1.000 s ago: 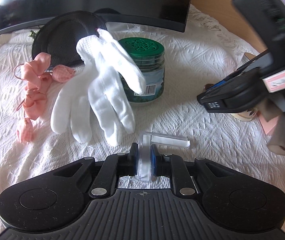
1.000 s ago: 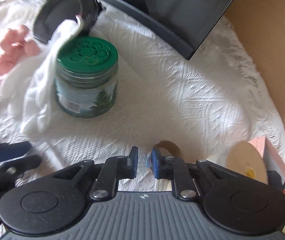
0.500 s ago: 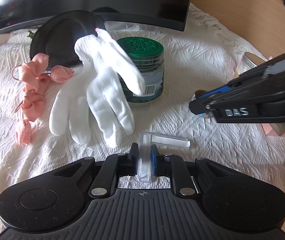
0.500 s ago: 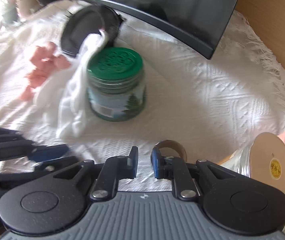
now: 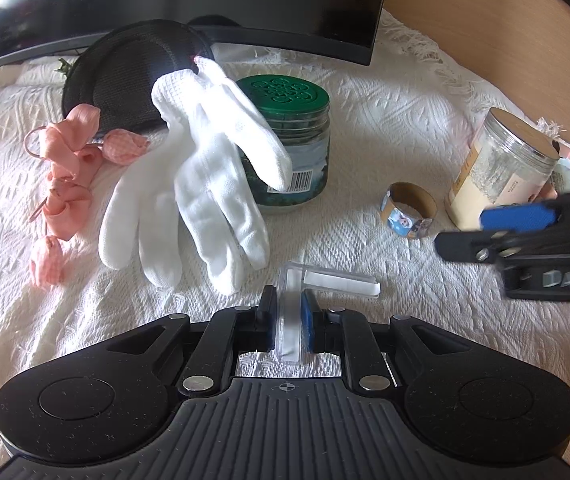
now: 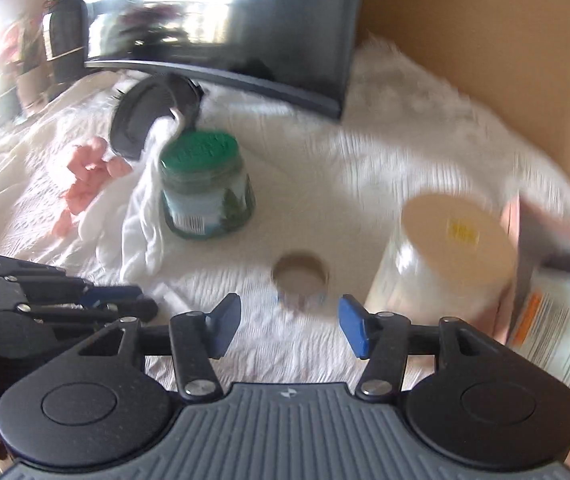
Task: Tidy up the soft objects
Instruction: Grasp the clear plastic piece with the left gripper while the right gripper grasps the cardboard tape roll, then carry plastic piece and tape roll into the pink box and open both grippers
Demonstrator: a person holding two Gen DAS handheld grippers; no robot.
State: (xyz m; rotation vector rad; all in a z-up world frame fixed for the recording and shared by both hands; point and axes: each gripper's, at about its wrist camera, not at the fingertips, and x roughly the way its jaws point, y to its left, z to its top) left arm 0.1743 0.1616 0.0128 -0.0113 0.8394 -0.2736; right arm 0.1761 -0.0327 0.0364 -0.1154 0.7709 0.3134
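A white glove (image 5: 201,196) lies on the white bedspread, draped against a green-lidded jar (image 5: 293,140); it also shows in the right wrist view (image 6: 145,220). Pink scrunchies (image 5: 69,184) lie to its left. My left gripper (image 5: 288,320) is shut on a clear plastic L-shaped piece (image 5: 325,284) just in front of the glove's fingertips. My right gripper (image 6: 287,328) is open and empty, hovering near a small tape roll (image 6: 301,280). It shows at the right edge of the left wrist view (image 5: 525,232).
A black round mesh disc (image 5: 133,72) leans behind the glove under a dark monitor (image 5: 205,0). A clear jar with a tan lid (image 5: 501,168) and pink and white packages (image 6: 557,288) stand at the right. A wooden wall (image 5: 485,20) lies beyond.
My right gripper has opened its jaws and pulled back to the right, away from the tape roll. The left gripper has stayed still, holding the clear piece.
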